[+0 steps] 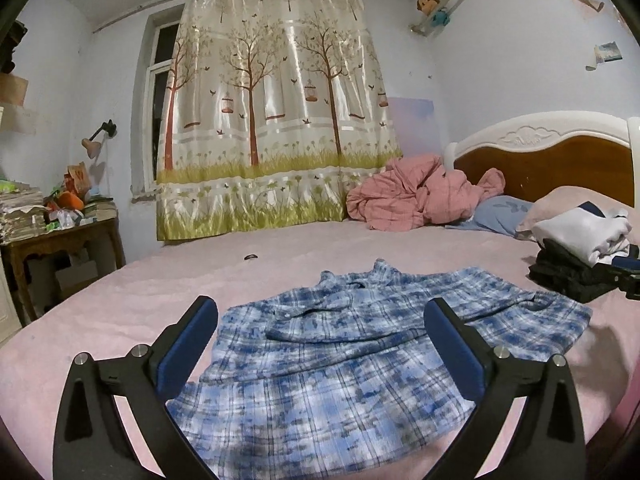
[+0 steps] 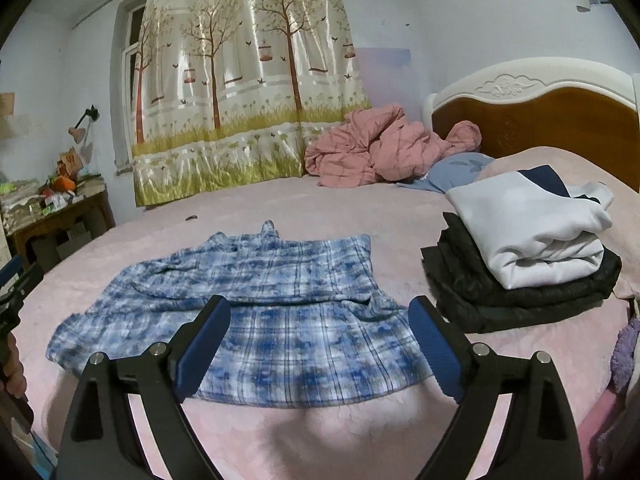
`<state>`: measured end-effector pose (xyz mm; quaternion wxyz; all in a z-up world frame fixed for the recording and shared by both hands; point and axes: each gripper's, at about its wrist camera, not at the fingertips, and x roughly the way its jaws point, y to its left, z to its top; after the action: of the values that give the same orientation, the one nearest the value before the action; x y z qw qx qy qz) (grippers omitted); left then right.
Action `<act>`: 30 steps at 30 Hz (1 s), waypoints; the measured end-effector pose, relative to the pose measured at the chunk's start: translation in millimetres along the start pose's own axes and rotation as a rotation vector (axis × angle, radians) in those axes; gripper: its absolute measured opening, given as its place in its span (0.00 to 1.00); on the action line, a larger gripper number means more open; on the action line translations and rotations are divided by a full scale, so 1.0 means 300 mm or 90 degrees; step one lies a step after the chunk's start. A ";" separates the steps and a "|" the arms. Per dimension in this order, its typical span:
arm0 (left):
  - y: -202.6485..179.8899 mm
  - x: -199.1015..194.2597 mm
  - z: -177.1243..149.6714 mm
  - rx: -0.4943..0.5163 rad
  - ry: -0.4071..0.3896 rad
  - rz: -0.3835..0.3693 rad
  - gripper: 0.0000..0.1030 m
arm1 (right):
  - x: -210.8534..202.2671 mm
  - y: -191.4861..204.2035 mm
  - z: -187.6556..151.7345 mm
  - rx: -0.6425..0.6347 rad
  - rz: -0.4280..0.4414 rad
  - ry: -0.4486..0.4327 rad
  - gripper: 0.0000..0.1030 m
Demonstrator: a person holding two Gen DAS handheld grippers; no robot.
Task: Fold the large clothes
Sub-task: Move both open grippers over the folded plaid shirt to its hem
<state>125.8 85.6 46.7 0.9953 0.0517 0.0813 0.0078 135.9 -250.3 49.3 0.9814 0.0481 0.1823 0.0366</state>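
Your left tool (image 1: 320,316) stands wide open with nothing between its blue pads (image 1: 188,350); the pads hang above the near part of the shirt (image 1: 340,364) without pressing on it. Your right tool (image 2: 320,316) is also spread wide and holds nothing.

The blue plaid shirt lies flat on the pink bed (image 1: 120,312), filling the lower middle of the left wrist view. Its collar points toward the curtain (image 1: 276,108) at the top of the frame, and a sleeve is folded across the body. In the right wrist view the shirt (image 2: 248,312) sits in the lower middle and left, its near hem between the two fingers.

At the right of that view a stack of folded clothes (image 2: 528,252) rests on the bed, a white piece on top of black ones, just beside the shirt. A rumpled pink quilt (image 2: 380,148) lies by the headboard (image 2: 560,120) in the upper right. A cluttered side surface (image 1: 60,236) stands at the left edge.
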 end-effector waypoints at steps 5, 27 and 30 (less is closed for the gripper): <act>0.001 0.022 -0.070 0.004 0.028 0.001 0.99 | 0.042 0.015 -0.053 -0.025 -0.005 0.035 0.90; -0.035 0.047 -0.293 0.105 0.143 -0.028 0.99 | 0.140 0.198 -0.293 -0.263 -0.002 0.176 0.90; -0.062 0.090 -0.344 0.154 0.218 -0.019 0.99 | 0.165 0.174 -0.298 -0.247 -0.014 0.197 0.90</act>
<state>135.7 78.3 -61.0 0.9535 0.1674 0.2505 -0.0077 146.9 -186.8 -45.7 0.9330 -0.1495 0.3204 0.0673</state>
